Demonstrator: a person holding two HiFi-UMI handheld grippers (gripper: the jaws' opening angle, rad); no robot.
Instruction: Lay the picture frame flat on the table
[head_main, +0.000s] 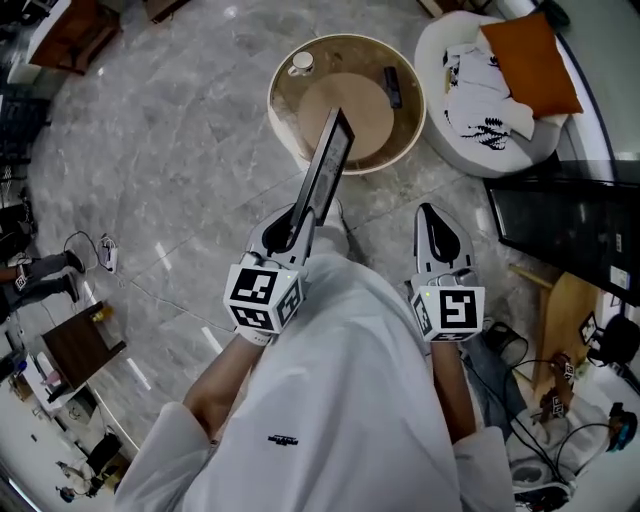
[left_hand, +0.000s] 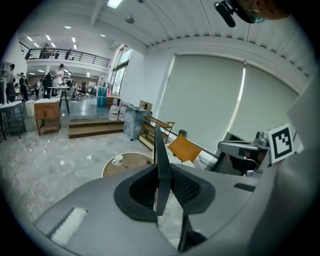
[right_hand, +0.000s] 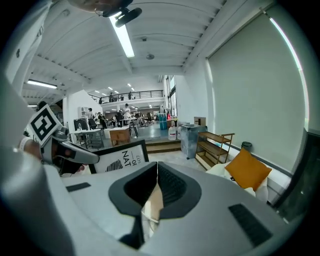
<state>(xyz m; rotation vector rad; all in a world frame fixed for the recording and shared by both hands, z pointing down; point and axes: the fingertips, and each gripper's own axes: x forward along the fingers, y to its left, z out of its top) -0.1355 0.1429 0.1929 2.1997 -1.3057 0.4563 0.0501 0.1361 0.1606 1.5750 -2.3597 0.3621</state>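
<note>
left gripper (head_main: 292, 228): fingers (left_hand: 189, 186) pinched picture frame (head_main: 330, 160) edge, upright
right gripper (head_main: 432, 215): fingers pressed together, empty
next: frame needed tilting flat over round table (head_main: 276, 108), clear of cup (head_main: 301, 63)

Left hand-held gripper (head_main: 292, 222) clamps the near end of the picture frame (head_main: 331, 160), which stands on edge and reaches ahead over the round table (head_main: 277, 110); right hand-held gripper (head_main: 432, 218) alongside, jaws together, empty.

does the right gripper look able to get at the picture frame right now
Probably yes: the picture frame is clamped in the left gripper, and the right gripper is alongside with nothing between them. Its jaws are together, so they would have to open first.
</note>
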